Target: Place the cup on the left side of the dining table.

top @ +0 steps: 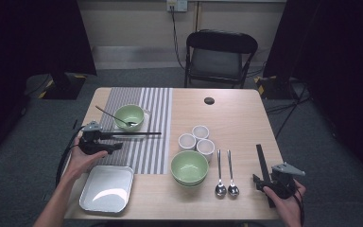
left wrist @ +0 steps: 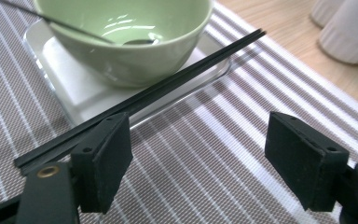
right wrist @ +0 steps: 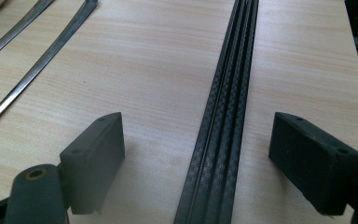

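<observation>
A pair of black chopsticks [top: 137,134] [left wrist: 177,79] lies on the striped placemat [top: 151,151], leaning on the rim of a small white plate [left wrist: 74,88]. On that plate stands a green bowl [top: 128,116] [left wrist: 130,42] with a spoon in it. My left gripper [top: 113,141] [left wrist: 209,158] is open just above the mat; the chopsticks run past its left jaw, not between the two. A second black pair of chopsticks [top: 261,158] [right wrist: 223,121] lies flat on the wood. My right gripper [top: 264,178] [right wrist: 209,158] is open and straddles their near end.
Three white cups [top: 196,139] stand mid-table, with another green bowl [top: 189,168] in front of them. Two metal spoons [top: 225,175] [right wrist: 37,56] lie left of the right chopsticks. A white tray [top: 106,188] sits at the front left. A chair [top: 220,56] stands beyond the table.
</observation>
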